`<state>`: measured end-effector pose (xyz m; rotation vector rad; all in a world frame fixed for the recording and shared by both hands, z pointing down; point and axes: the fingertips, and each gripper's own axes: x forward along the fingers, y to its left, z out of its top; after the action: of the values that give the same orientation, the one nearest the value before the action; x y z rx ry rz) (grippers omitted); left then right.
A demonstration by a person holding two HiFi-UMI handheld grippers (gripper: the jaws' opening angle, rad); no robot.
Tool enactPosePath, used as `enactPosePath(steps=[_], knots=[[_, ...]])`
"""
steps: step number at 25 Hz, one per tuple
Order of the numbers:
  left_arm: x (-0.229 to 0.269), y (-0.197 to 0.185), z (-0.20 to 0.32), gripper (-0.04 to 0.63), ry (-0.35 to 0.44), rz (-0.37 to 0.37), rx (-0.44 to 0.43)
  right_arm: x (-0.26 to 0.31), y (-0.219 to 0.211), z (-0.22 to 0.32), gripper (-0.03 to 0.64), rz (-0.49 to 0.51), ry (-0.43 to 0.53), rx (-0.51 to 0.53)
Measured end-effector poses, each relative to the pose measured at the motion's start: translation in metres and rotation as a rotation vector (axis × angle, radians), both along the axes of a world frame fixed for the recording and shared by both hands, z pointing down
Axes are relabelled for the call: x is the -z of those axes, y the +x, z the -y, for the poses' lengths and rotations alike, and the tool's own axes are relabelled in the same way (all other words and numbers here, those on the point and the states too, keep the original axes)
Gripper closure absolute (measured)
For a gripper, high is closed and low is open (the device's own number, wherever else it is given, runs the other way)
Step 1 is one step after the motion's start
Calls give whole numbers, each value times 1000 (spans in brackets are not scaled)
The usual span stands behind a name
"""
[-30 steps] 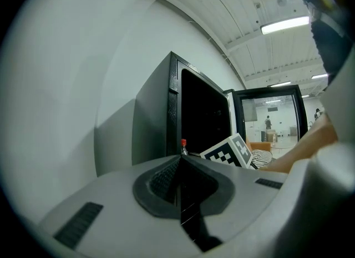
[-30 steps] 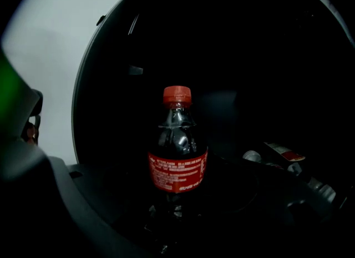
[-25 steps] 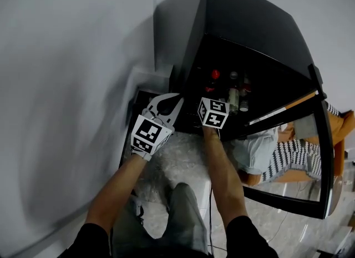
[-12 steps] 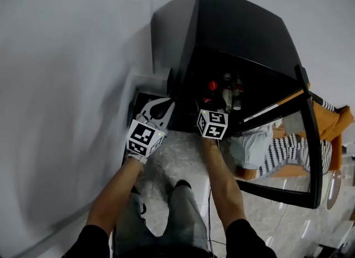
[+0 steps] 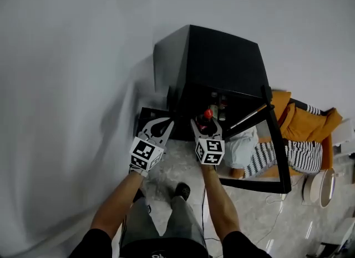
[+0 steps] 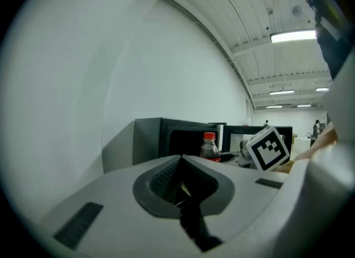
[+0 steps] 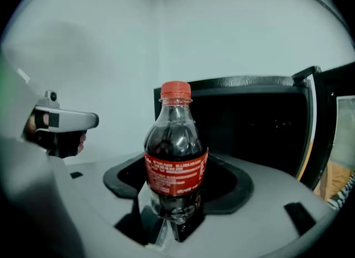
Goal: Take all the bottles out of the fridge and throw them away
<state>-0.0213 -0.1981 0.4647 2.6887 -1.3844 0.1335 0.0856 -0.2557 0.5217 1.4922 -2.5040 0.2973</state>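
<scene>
**Inspector:** Pale plain wall [image 5: 72, 85] and mottled stone-look floor [image 5: 183, 165] surround the station. Your right gripper [image 7: 175, 218] is clamped on the lower body of a cola bottle [image 7: 176, 157]. The bottle is upright and just in front of the fridge [image 5: 222, 68] opening.

**Operator:** And my left?

**Inspector:** Your left gripper [image 6: 180, 160] has its jaws pressed together with nothing between them. It is held low beside the right one.

**Operator:** Which step am I on?

**Inspector:** In my judgement, one bottle is out and its disposal is pending. Other bottles [image 5: 222, 102] show on the dark shelf, so the job looks early. The next move calls for carrying this one level to a bin. A dark box [image 5: 145, 115] at the fridge's left foot may be one, but I cannot confirm it.

**Operator:** Any material notes?

**Inspector:** The bottle is clear plastic with a rounded shoulder, dark liquid, a red screw cap and a red wrap label. It is smooth and likely to twist in a loose grip. The fridge is a matte black box. Its black-framed glass door [image 5: 275, 140] stands swung open to your right.
</scene>
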Motion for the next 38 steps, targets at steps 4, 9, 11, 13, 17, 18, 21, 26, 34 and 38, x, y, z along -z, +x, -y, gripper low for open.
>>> enactPosePath(steps=[4,9,11,13,17,18,21,26,34,38], knots=[[40,0,-21,589,-24,6,-15,54,-1,-25,305,8,-4,13],[69,-8,-51,589,-50,-12,-21,96,-2,-58,305,19,-16,26],[79,-14,-55,589,-41,-22,-12,109,-5,-65,305,9,-2,41],[87,-22,-56,589,-30,-22,-2,118,-9,-70,304,-2,10,60],[105,-41,-54,589,-6,-22,35,138,-23,-72,305,-1,31,100],[109,-47,-55,589,-1,-20,46,142,-30,-73,305,1,36,113],[117,-65,-58,589,12,-13,79,151,-52,-74,305,4,49,161],[123,-101,-66,589,24,1,157,160,-97,-75,305,14,62,256],[120,-167,-86,589,26,18,314,163,-180,-88,305,31,79,433],[111,-193,-99,589,6,4,377,157,-212,-98,305,33,67,499]])
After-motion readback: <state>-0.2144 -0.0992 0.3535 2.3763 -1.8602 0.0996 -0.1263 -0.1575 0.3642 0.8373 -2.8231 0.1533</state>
